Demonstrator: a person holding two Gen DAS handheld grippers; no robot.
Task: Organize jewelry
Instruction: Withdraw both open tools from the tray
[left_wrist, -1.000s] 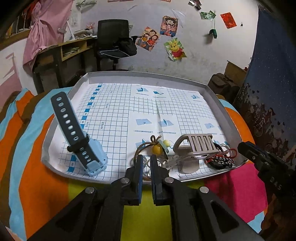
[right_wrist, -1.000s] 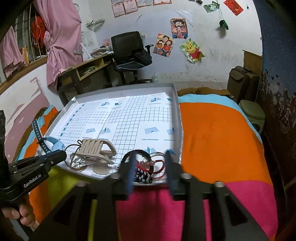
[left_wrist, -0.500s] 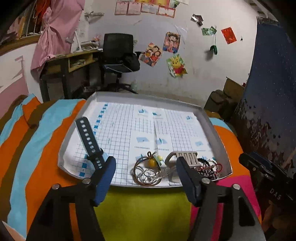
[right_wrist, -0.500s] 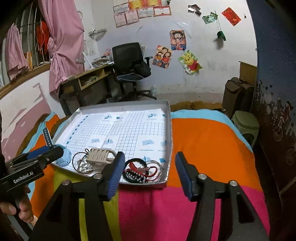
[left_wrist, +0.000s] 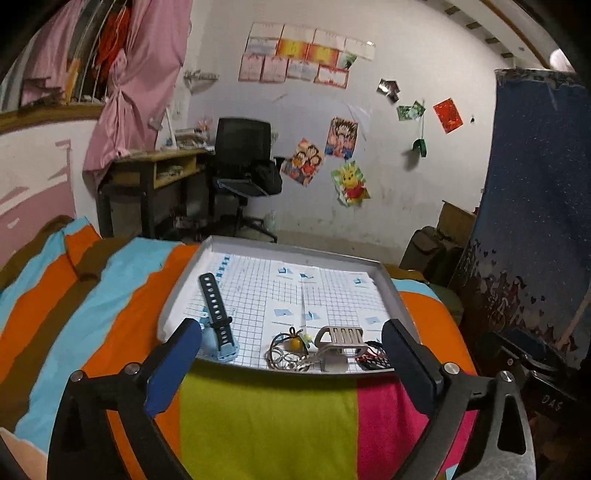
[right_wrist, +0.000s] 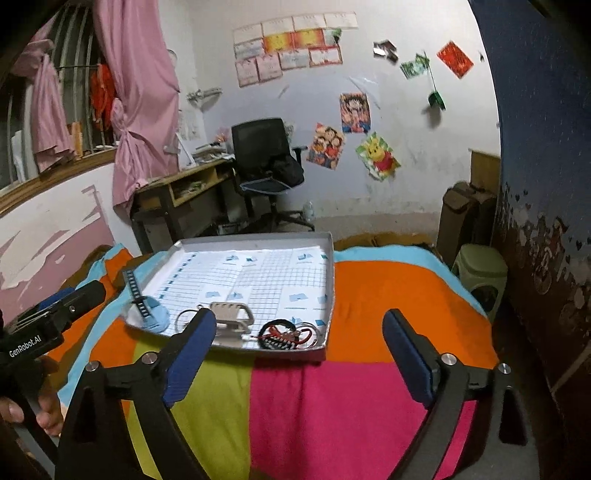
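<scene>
Along the tray's (left_wrist: 207, 363) near edge the bracelets (right_wrist: 286, 334) seem tangled; my spread, empty grippers may drag several.

A black office chair (left_wrist: 242, 155) stands beside a wooden desk (left_wrist: 159, 166) near pink curtains (right_wrist: 142, 103).

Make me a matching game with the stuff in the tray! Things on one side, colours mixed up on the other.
Things:
1. watch
2. hair clip
3. bead
4. bracelet

Colours:
A. yellow
B. beige
C. red, black and white
D. light blue with a dark strap

Pairs: 1-D, 2-B, 3-A, 4-C
</scene>
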